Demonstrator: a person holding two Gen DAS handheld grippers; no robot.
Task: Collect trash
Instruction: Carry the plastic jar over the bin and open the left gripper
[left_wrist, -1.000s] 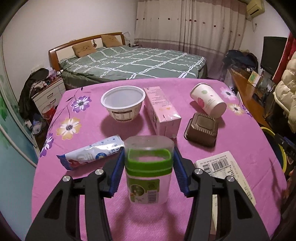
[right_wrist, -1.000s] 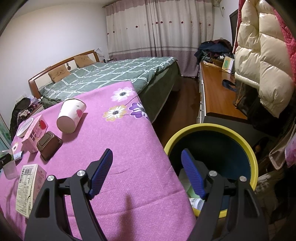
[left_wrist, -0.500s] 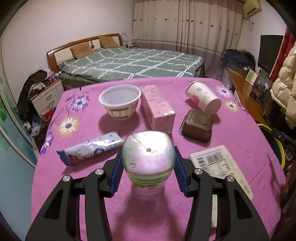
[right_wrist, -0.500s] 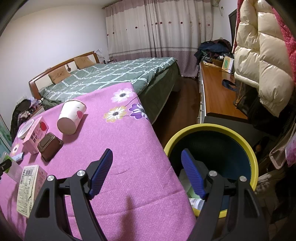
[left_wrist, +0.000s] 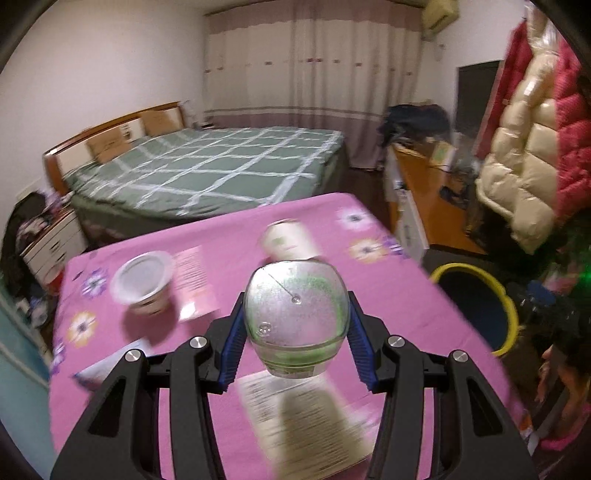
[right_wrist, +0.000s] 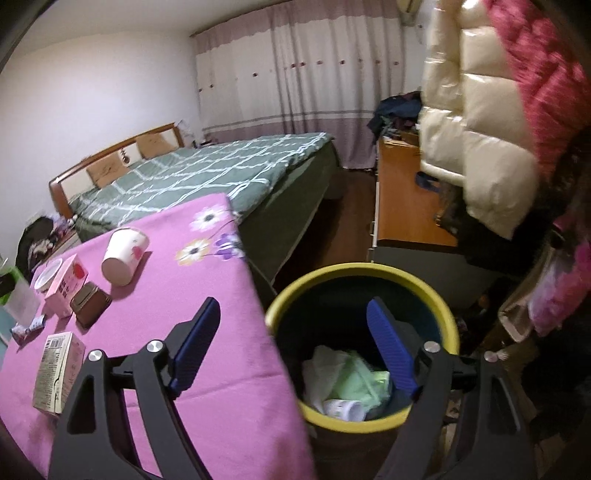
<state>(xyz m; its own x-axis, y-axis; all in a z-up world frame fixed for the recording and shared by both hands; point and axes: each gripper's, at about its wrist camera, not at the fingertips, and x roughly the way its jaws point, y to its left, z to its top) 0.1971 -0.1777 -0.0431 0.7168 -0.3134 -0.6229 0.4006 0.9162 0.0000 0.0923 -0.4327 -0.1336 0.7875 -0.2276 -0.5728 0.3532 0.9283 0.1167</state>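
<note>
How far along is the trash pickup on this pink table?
Done: some waste already lies in the yellow bin. In hand: the left gripper holds a clear plastic jar; the right gripper is empty. Left: paper cup, brown box, pink carton, bowl, barcode carton, wrapper.

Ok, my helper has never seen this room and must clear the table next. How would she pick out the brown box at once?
Start at the pink table beside the yellow-rimmed bin. Near its middle, a white paper cup lies on its side next to a pink carton. The brown box sits just in front of both: small, dark and squat, the only brown thing there.
</note>
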